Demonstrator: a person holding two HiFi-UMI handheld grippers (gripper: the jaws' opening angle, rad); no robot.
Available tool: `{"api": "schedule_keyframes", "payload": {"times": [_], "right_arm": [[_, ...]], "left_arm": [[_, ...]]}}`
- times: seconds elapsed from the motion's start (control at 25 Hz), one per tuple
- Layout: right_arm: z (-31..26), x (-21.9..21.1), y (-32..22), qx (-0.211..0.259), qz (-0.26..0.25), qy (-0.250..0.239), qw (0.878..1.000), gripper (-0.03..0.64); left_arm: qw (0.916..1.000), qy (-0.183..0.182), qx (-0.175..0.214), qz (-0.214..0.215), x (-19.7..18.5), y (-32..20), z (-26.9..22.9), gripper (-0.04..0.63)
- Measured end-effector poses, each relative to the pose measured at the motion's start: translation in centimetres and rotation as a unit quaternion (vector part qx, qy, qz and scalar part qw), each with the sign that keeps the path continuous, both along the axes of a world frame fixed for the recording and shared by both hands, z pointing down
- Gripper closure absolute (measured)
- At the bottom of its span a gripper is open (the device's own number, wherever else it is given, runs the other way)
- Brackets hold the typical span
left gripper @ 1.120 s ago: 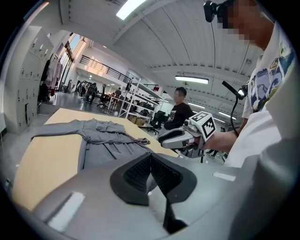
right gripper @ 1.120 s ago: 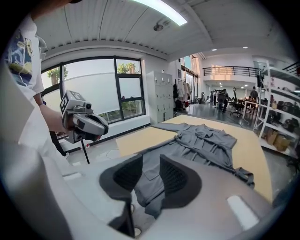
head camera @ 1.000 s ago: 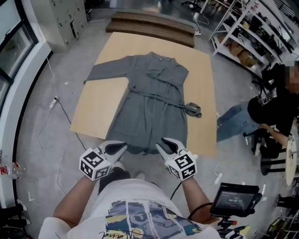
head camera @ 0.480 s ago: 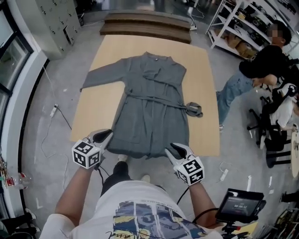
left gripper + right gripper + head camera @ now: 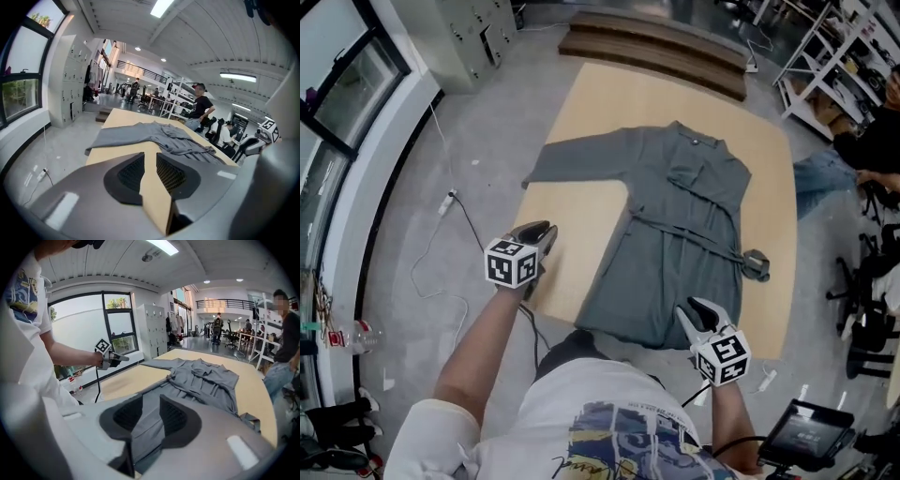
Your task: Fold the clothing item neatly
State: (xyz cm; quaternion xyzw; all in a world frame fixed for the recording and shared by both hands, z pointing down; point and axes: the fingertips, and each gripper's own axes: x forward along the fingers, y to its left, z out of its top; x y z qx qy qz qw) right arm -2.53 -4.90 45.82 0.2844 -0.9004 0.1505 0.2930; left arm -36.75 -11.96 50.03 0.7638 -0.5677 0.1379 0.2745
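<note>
A grey long-sleeved garment [image 5: 675, 234] lies flat and face up on a tan board [image 5: 572, 220] on the floor. One sleeve [image 5: 581, 159] stretches out to the left, and its belt ends in a bundle [image 5: 757, 263] at the right. My left gripper [image 5: 542, 232] hovers over the board's bare left part, apart from the cloth. Its jaws are opening, with only the board [image 5: 117, 117] showing between them. My right gripper [image 5: 692, 309] is at the hem's near right corner, its jaws apart and empty. The garment [image 5: 201, 376] lies beyond them.
A stack of wooden boards [image 5: 656, 42] lies at the board's far end. Cables and a power strip [image 5: 450, 201] run over the floor at the left. A seated person [image 5: 872, 141] and shelving are at the right. A monitor on a stand [image 5: 811, 433] is near my right side.
The view has shifted to the left. My left gripper has left the hem and moved out left over the bare board, and its jaws have parted. The right gripper stays near the hem.
</note>
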Motion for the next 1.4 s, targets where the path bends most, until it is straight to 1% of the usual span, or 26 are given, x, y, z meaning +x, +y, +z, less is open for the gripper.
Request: {"api": "schedule_keyframes", "payload": {"times": [0.24,0.4,0.48,0.64,0.8,0.96,1.04,1.08,1.16,1.2,1.28,1.4], "right_arm": [[1.2,-4.1,-2.5,-0.019,-0.002,0.015,1.0,0.511],[1.7,-5.6,-3.4,-0.033,0.006,0.022,0.999,0.51],[2.1,-6.0,-3.7,-0.04,0.011,0.025,0.999,0.51],[2.8,-5.9,-4.2,-0.052,0.027,0.032,0.998,0.511],[3.5,-5.6,-4.0,-0.064,0.04,0.04,0.996,0.511],[4.0,-5.2,-3.7,-0.073,0.053,0.047,0.995,0.511],[4.2,-5.1,-3.3,-0.077,0.058,0.049,0.994,0.509],[4.2,-5.0,-3.2,-0.078,0.061,0.05,0.994,0.509],[4.3,-4.7,-3.0,-0.081,0.069,0.051,0.993,0.511],[4.3,-4.6,-3.0,-0.083,0.073,0.051,0.993,0.509],[4.2,-4.2,-3.0,-0.084,0.079,0.05,0.992,0.509],[4.1,-4.0,-2.9,-0.083,0.085,0.05,0.992,0.509]], "left_arm": [[0.9975,0.013,-0.028,-0.064,-8.6,-5.0,4.4,0.492],[0.9938,0.016,-0.064,-0.09,-12.5,-7.4,7.7,0.457],[0.9915,0.027,-0.075,-0.103,-14.0,-8.6,8.9,0.439],[0.9865,0.063,-0.093,-0.119,-15.4,-11.2,11.2,0.385],[0.9813,0.087,-0.111,-0.131,-16.4,-13.0,13.3,0.347],[0.9778,0.103,-0.136,-0.122,-16.4,-14.1,15.3,0.314],[0.9749,0.123,-0.146,-0.115,-16.2,-14.4,16.0,0.313],[0.9732,0.137,-0.149,-0.11,-16.0,-14.5,16.2,0.314],[0.971,0.159,-0.149,-0.098,-15.5,-14.7,16.1,0.376],[0.9711,0.161,-0.147,-0.096,-15.3,-14.8,16.0,0.405],[0.9734,0.152,-0.14,-0.099,-15.6,-15.1,15.6,0.431],[0.978,0.128,-0.12,-0.113,-16.6,-15.5,14.5,0.545]]}}
